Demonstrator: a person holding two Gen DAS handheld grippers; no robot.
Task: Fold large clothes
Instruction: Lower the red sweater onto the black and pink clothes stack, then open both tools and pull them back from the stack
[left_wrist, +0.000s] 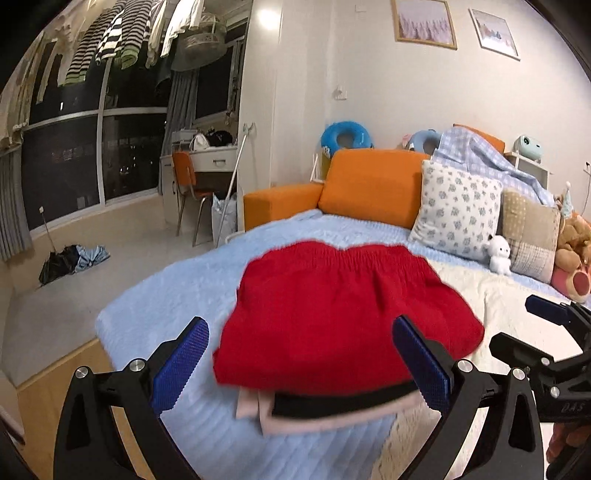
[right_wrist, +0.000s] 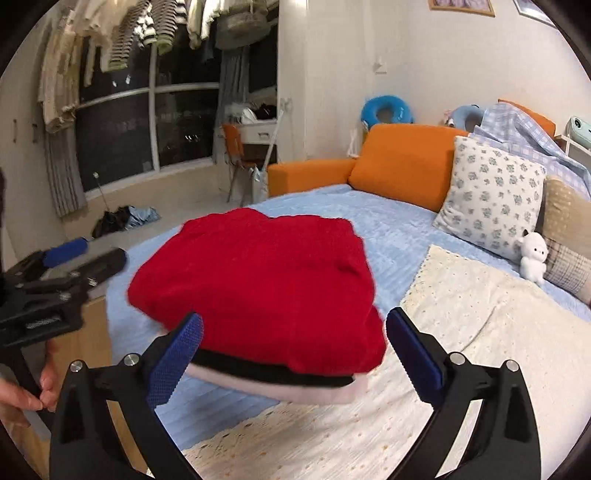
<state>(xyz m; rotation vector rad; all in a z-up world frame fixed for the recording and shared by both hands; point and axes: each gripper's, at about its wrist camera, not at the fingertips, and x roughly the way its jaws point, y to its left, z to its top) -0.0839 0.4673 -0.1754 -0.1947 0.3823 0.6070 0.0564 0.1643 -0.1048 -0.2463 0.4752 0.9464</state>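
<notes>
A folded red garment (left_wrist: 340, 314) lies on top of a stack on the light blue bed cover (left_wrist: 177, 291). Under it are a black piece (left_wrist: 343, 402) and a pale pink piece (left_wrist: 325, 421). The stack also shows in the right wrist view, with the red garment (right_wrist: 258, 280) on top. My left gripper (left_wrist: 299, 362) is open and empty, just in front of the stack. My right gripper (right_wrist: 291, 354) is open and empty, with its fingers to either side of the stack's near edge. The right gripper also shows in the left wrist view (left_wrist: 546, 325), and the left gripper shows in the right wrist view (right_wrist: 77, 258).
A cream lace cloth (right_wrist: 480, 332) covers the bed's right part. A floral pillow (left_wrist: 458, 210), a white plush toy (left_wrist: 498, 254) and a bear (left_wrist: 576, 251) lie by the orange headboard (left_wrist: 369, 184). Folded umbrellas (left_wrist: 74, 258) lie on the window ledge. A desk and chair (left_wrist: 192, 177) stand beyond.
</notes>
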